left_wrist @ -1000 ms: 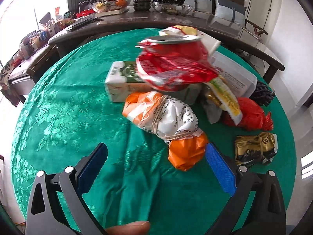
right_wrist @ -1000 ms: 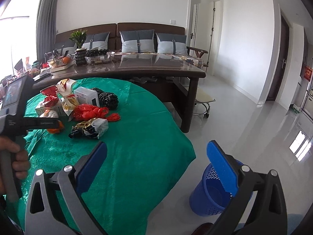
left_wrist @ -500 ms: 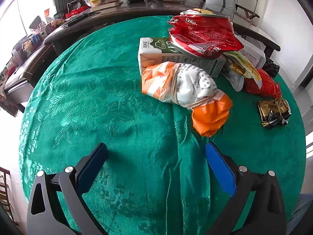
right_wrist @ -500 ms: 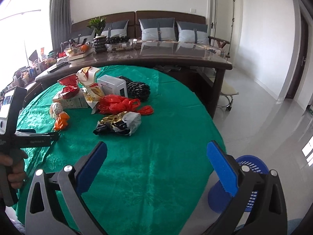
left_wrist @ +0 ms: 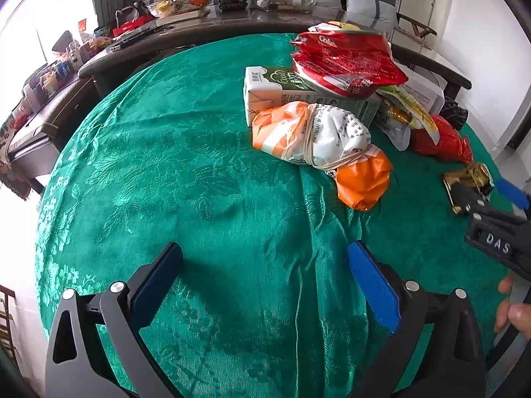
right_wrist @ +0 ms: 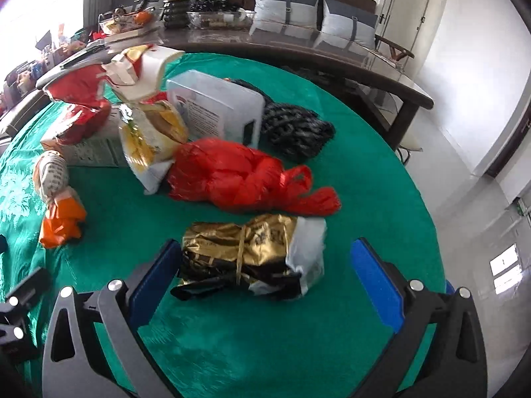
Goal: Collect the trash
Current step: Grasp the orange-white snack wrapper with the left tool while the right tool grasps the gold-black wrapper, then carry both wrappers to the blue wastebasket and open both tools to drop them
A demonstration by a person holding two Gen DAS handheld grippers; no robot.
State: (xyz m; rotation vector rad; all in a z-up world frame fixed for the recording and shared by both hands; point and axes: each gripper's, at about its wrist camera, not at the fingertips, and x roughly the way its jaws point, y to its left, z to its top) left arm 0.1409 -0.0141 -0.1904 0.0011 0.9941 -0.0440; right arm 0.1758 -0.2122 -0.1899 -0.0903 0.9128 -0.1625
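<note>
Round desk (left_wrist: 186, 179) covered w/ green patterned cloth; trash is clustered toward its far right part.

Left gripper (left_wrist: 265, 278): fingers are spread wide, nothing held betw. them, only bare cloth seen in the gap. It is positioned over the near part of the desk, well apart from the pile.

Right gripper (right_wrist: 267, 270): fingers are spread wide, nothing gripped. Gold foil bag (right_wrist: 252, 252), tied w/ a band, lies betw. the fingers; its crumpled left end is just beside the left finger pad, contact cannot be told. Right finger is clear of it. In left wrist view the right gripper (left_wrist: 488, 195) is seen at the right edge, tip over the same gold foil bag (left_wrist: 471, 179), w/ a hand (left_wrist: 512, 305) on its handle.

Other trash noted:
- Orange-and-white plastic bag (left_wrist: 318, 139), bound w/ rubber bands, lies in front of the green-and-white carton (left_wrist: 282, 89), touching it.
- Red snack wrapper (left_wrist: 345, 63) rests on top of the carton.
- Red plastic bag (right_wrist: 245, 179) lies just behind the gold foil bag.
- Yellow-white wrapper (right_wrist: 149, 142) leans beside the red plastic bag, on its left.
- White box (right_wrist: 219, 106) stands behind the red plastic bag; black knitted item (right_wrist: 295, 129) lies to its right, touching.

Behind the desk: long dark table (right_wrist: 298, 46) w/ bowls and a plant.
</note>
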